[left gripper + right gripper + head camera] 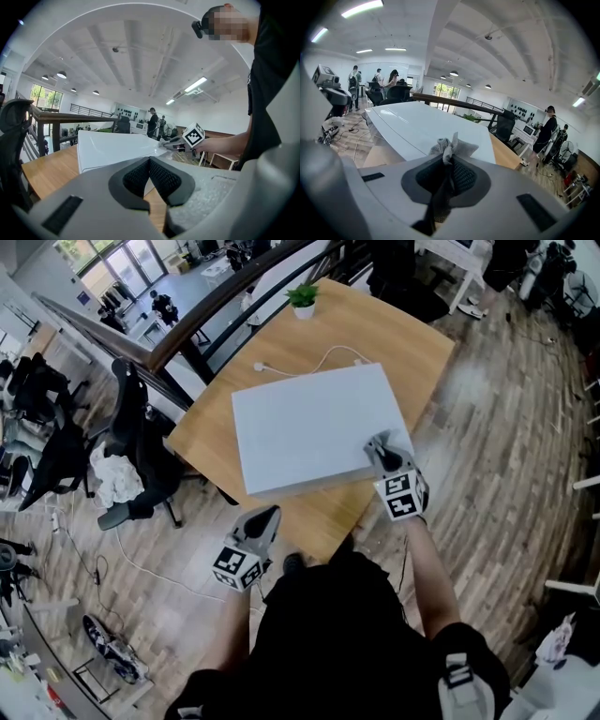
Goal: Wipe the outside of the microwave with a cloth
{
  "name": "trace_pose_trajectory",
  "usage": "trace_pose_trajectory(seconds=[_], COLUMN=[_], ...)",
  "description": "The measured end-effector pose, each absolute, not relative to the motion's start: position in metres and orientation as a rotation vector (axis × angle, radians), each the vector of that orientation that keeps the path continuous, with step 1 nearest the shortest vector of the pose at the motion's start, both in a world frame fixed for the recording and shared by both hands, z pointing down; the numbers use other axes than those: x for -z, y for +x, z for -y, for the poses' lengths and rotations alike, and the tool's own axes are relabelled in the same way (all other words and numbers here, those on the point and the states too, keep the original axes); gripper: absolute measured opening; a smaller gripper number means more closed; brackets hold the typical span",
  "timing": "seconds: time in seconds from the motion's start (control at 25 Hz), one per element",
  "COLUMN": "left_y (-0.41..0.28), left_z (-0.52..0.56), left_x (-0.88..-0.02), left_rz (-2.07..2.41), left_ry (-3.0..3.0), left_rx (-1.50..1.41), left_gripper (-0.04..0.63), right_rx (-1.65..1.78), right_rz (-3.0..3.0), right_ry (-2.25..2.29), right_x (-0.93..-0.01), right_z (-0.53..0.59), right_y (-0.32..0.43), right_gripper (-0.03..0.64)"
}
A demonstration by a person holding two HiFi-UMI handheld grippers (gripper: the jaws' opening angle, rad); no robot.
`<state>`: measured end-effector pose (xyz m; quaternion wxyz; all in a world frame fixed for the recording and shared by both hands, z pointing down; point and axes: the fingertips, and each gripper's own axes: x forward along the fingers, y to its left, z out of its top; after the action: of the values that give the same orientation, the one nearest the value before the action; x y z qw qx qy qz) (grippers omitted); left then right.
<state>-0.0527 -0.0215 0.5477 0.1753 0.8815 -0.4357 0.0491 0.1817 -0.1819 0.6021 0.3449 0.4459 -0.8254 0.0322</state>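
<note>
Right gripper [376,445] clamps cloth [449,146] at near-right corner of microwave [309,427] lying crosswise.

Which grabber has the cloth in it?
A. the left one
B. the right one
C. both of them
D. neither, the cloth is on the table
B: the right gripper has the grey cloth pinched between its jaws, as its own view shows, while the left gripper has its jaws together with nothing in them.
</note>
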Motion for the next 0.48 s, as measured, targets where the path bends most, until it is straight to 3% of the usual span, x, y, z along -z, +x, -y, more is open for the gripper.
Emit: trace_pose_trajectory(seconds=[0.48], left_y=[-0.021], left_z=[0.025], left_x=[-0.548], left_rz=[1.296], left_ry=[2.474], left_rx=[-0.154], left_gripper=[0.000], right_rx=[-0.073], right_rz=[2.155], right_ry=[1.149], right_x=[-0.601], right_z=[0.200], right_y=[0.229], right_gripper=[0.025])
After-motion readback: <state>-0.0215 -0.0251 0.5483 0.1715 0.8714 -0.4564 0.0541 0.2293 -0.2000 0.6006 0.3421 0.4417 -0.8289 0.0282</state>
